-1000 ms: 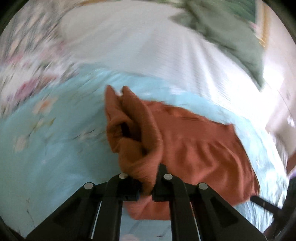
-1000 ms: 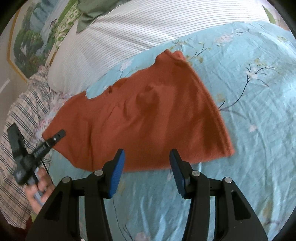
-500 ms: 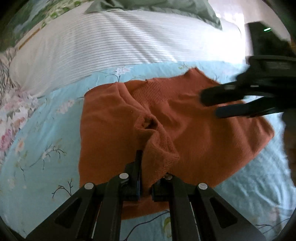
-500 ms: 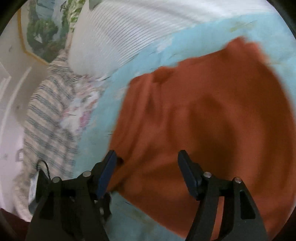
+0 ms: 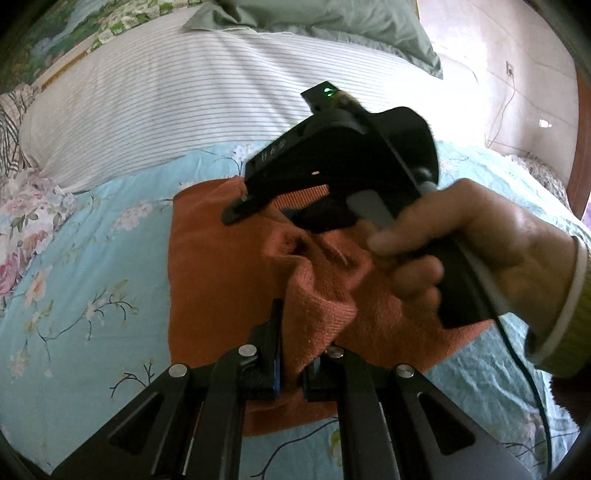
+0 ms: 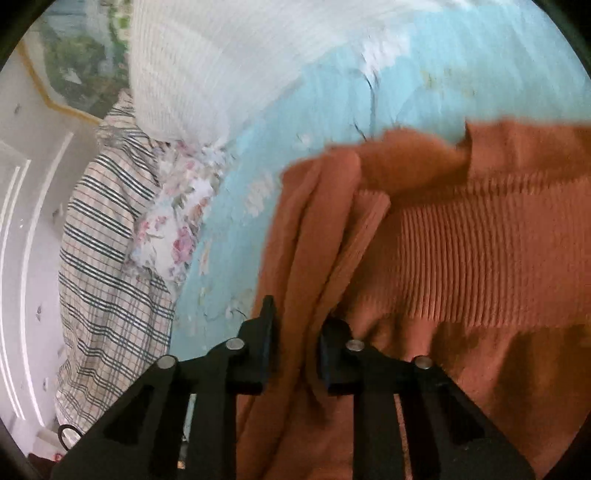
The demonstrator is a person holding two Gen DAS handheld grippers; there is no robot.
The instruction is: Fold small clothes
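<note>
A rust-orange knit garment (image 5: 221, 280) lies on the light blue floral bedsheet (image 5: 92, 266). My left gripper (image 5: 293, 354) is shut on a bunched fold of it near the front edge. In the left wrist view my right gripper (image 5: 243, 212) reaches over the garment's far ribbed edge, held by a hand (image 5: 476, 236). In the right wrist view the right gripper (image 6: 295, 332) is closed on a raised fold of the orange garment (image 6: 461, 240) beside its ribbed band.
A white striped pillow (image 5: 184, 103) and a green pillow (image 5: 332, 22) lie at the head of the bed. A plaid blanket (image 6: 107, 258) and floral fabric (image 6: 177, 221) lie to the left. A wall is at the far right (image 5: 517, 74).
The right gripper has come down onto the garment's far ribbed edge and closed on a fold. The left gripper keeps its hold on the bunched fold.
</note>
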